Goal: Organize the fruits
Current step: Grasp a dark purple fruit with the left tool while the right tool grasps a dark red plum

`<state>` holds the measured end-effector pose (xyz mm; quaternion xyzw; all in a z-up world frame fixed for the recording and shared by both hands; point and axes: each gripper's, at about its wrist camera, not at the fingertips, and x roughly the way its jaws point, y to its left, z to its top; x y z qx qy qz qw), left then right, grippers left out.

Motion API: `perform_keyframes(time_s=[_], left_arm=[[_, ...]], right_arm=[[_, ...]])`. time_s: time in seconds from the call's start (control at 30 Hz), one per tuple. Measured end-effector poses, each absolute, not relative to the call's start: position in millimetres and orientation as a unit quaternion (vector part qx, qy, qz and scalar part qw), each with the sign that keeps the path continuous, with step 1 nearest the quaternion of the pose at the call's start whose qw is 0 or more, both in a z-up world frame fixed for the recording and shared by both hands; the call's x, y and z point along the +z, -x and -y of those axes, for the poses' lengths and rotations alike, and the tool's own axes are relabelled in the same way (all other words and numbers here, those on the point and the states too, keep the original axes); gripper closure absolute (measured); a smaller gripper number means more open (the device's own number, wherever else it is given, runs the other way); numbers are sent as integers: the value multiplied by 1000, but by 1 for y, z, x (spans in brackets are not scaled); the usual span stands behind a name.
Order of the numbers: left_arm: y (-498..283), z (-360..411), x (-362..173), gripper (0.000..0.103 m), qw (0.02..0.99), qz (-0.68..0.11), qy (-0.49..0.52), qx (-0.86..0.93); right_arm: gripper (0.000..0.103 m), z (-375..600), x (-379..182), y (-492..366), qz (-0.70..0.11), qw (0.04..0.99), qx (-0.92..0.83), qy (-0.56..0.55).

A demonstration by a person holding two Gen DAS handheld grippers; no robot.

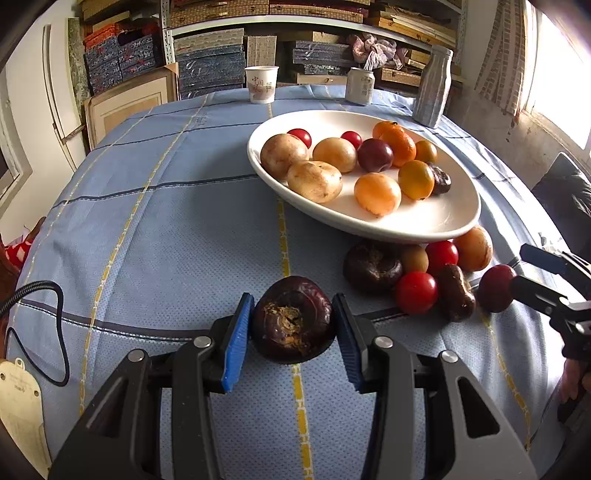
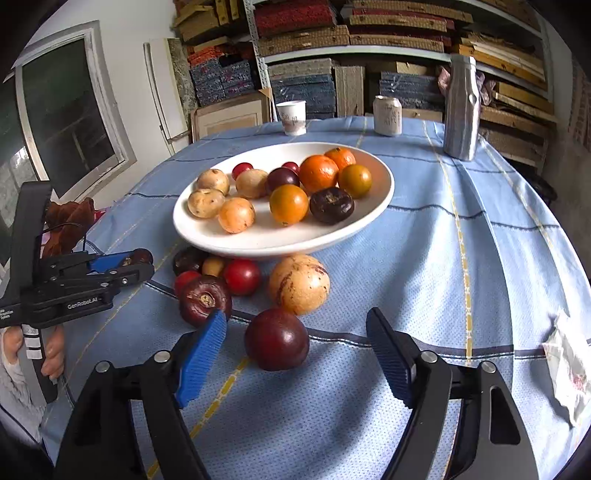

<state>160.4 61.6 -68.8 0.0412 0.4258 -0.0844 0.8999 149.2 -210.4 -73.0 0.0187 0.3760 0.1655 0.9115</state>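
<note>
Closest thing in the left wrist cam: left gripper (image 1: pixel 293 325) w/ its blue fingers (image 1: pixel 236 338) pressed on both sides of a dark wrinkly water chestnut (image 1: pixel 291 319), so it's holding that one, just over the blue checked cloth (image 1: pixel 166 236) on the worktop.

Right wrist cam: right gripper (image 2: pixel 297 345) has its fingers (image 2: pixel 201 356) fairly wide, one on each side of a dark red plum (image 2: pixel 277 339) that sits on the cloth. Pads aren't touching it, visible gap on both sides.

Just past the plum there's a loose bunch of fruit on the cloth: another water chestnut (image 2: pixel 205 301) right by the left finger, a big tan speckled fruit (image 2: pixel 299 284), a cherry tomato (image 2: pixel 242 277), a couple more small ones tucked against the plate edge.

Then the white plate (image 2: pixel 258 243) mid-worktop w/ the sorted stuff: tan round ones on the left, oranges (image 2: pixel 318 173) at the back right, yellow-orange ones, a dark plum in the middle, one water chestnut at front right, two small red ones at the back.

Far edge of the worktop: paper cup (image 2: pixel 291 118), a can (image 2: pixel 387 115), a grey bottle (image 2: pixel 460 107). Behind that, shelves (image 2: pixel 351 33) packed w/ boxes.
</note>
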Motion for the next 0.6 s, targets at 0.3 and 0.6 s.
perform_keyframes(time_s=[0.3, 0.6], left_arm=[[-160, -59, -72, 60, 898, -430, -44, -86], [-160, -58, -72, 60, 897, -431, -46, -88]], right_arm=[[59, 194, -83, -153, -402, 896, 187, 9], [63, 194, -87, -156, -415, 888, 197, -1]])
